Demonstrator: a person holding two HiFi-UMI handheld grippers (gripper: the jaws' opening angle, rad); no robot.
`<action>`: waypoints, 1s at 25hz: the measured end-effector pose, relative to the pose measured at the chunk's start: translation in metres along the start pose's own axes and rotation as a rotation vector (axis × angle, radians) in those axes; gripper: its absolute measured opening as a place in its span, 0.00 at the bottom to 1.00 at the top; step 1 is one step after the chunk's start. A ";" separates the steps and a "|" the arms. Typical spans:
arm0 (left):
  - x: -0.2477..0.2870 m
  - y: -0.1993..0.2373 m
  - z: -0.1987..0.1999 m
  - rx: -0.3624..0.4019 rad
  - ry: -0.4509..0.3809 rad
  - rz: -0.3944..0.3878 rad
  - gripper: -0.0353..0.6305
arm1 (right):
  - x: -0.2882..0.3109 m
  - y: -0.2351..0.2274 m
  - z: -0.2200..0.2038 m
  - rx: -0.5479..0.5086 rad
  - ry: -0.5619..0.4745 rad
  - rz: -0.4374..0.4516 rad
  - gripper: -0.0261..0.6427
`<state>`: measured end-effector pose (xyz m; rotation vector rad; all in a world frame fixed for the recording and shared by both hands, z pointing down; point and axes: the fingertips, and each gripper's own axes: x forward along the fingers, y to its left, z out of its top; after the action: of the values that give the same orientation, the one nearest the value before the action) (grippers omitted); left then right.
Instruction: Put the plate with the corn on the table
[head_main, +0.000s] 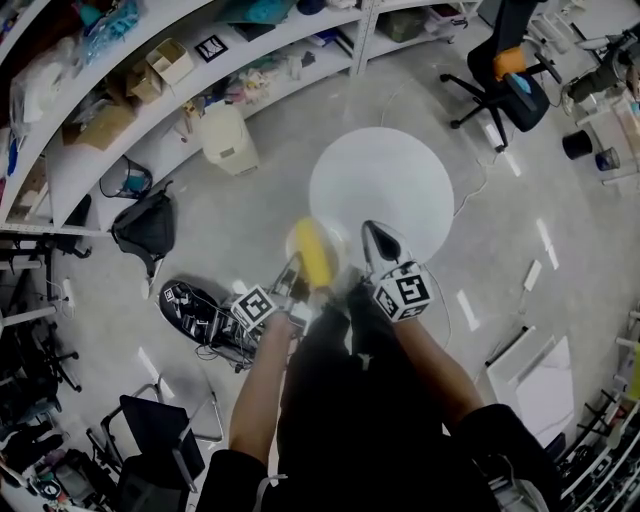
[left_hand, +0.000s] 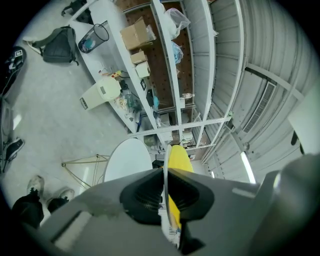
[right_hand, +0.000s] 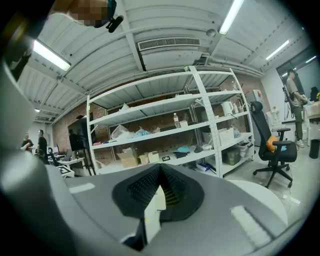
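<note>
The plate (head_main: 303, 243) with the yellow corn (head_main: 315, 256) on it hangs in the air just off the near left edge of the round white table (head_main: 381, 190). My left gripper (head_main: 296, 272) is shut on the plate's rim. In the left gripper view the plate (left_hand: 164, 167) is edge-on between the pads of the left gripper (left_hand: 165, 194), the corn (left_hand: 178, 158) is on its right face, and the table (left_hand: 128, 159) lies beyond. My right gripper (head_main: 379, 241) hovers over the table's near edge, shut and holding no object. In the right gripper view the right gripper (right_hand: 160, 194) has its pads together.
White shelving (head_main: 150, 95) full of boxes curves along the back left. A white bin (head_main: 228, 140) and a black bag (head_main: 148, 228) sit on the floor in front of it. An office chair (head_main: 500, 80) stands at the back right, and another chair (head_main: 160, 432) is near my left side.
</note>
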<state>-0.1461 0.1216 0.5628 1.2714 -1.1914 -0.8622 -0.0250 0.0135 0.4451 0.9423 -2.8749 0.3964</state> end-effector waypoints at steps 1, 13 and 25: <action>0.001 0.003 0.001 0.002 0.004 0.010 0.09 | 0.003 -0.001 -0.003 0.001 0.003 0.000 0.05; 0.034 0.044 0.006 -0.010 0.000 0.040 0.09 | 0.040 -0.034 -0.039 0.005 0.023 0.005 0.05; 0.069 0.071 0.009 -0.013 0.031 0.038 0.09 | 0.069 -0.055 -0.061 0.025 0.028 -0.003 0.05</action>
<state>-0.1496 0.0634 0.6432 1.2432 -1.1799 -0.8183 -0.0474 -0.0518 0.5269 0.9371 -2.8495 0.4429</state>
